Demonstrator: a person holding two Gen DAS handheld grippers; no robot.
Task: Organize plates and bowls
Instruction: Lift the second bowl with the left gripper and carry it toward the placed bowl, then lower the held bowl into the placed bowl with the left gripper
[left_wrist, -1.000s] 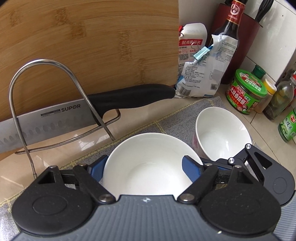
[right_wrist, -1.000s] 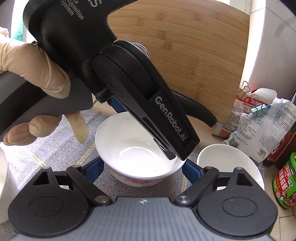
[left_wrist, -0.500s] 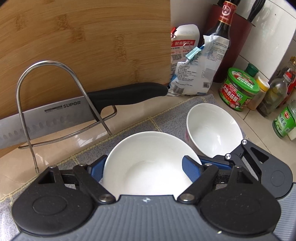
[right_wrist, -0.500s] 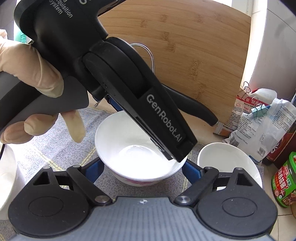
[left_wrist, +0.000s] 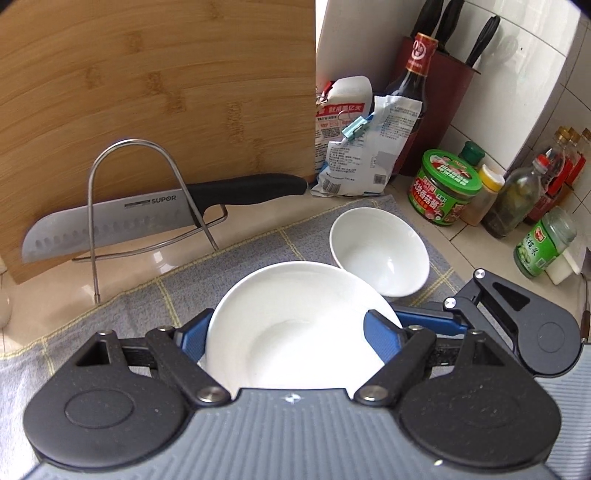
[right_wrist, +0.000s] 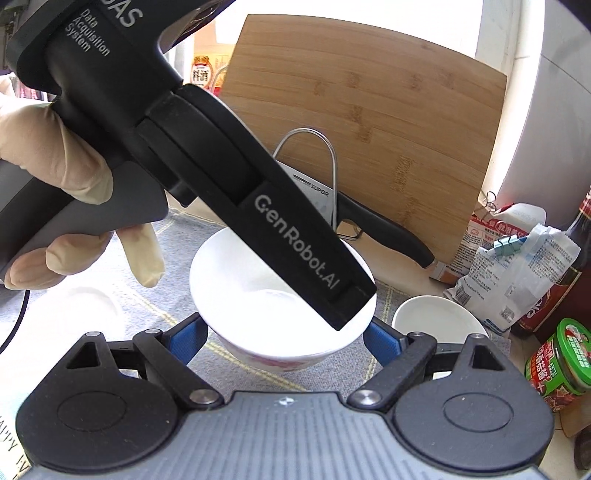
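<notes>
Bright daylight, blown-out whites, fisheye bending at sharp edges.

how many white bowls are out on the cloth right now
2 clearly: one bowl between both grippers' blue pads, and a smaller bowl on the cloth to its right. A blurred white shape at far left may be another.

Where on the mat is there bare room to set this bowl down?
Free: the grey mat left of the held bowl, below the wire rack. Crowded: the right side, with the second bowl and jars against the wall.
</notes>
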